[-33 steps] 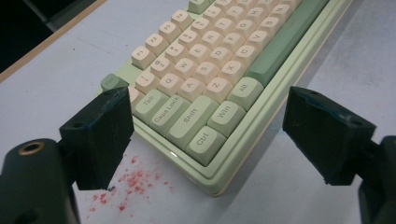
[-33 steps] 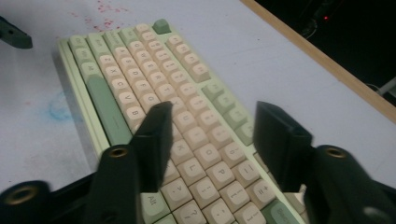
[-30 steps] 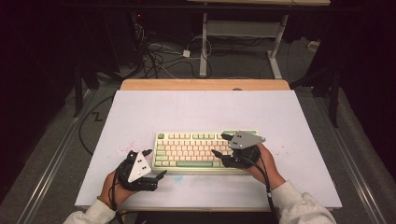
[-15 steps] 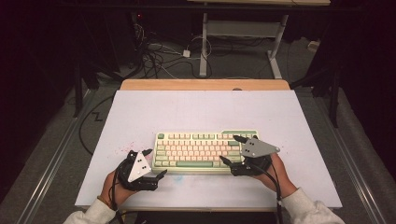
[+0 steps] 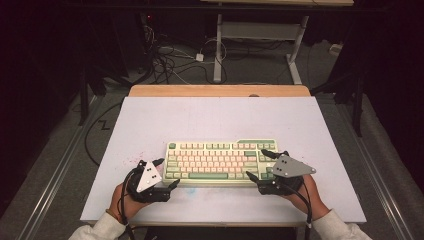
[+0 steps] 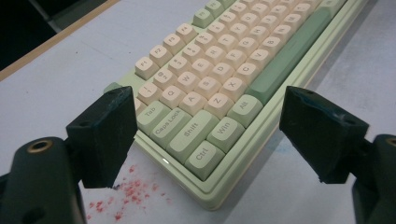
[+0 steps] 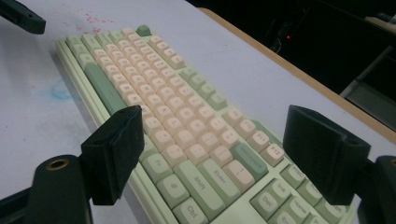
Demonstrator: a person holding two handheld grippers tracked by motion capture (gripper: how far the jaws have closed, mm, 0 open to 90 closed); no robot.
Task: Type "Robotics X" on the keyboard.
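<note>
A pale green keyboard (image 5: 215, 161) with cream and green keys lies flat near the front middle of the white table (image 5: 220, 120). My left gripper (image 5: 168, 172) sits at the keyboard's left end, open, its jaws straddling the near left corner (image 6: 205, 182) with nothing between them. My right gripper (image 5: 257, 163) is at the keyboard's right end, open too, its jaws spread over the right-hand keys (image 7: 210, 154) without touching them. A hand holds each gripper from the table's front edge.
Red specks (image 6: 130, 191) mark the table beside the keyboard's left corner, and a blue smudge (image 7: 58, 88) lies in front of it. A wooden strip (image 5: 220, 90) edges the far side. Cables (image 5: 170, 60) and a desk frame (image 5: 260, 35) stand on the floor beyond.
My right gripper has drawn back to the right and toward the person, from over the keys to the keyboard's right end. The left gripper and the keyboard have stayed put.
</note>
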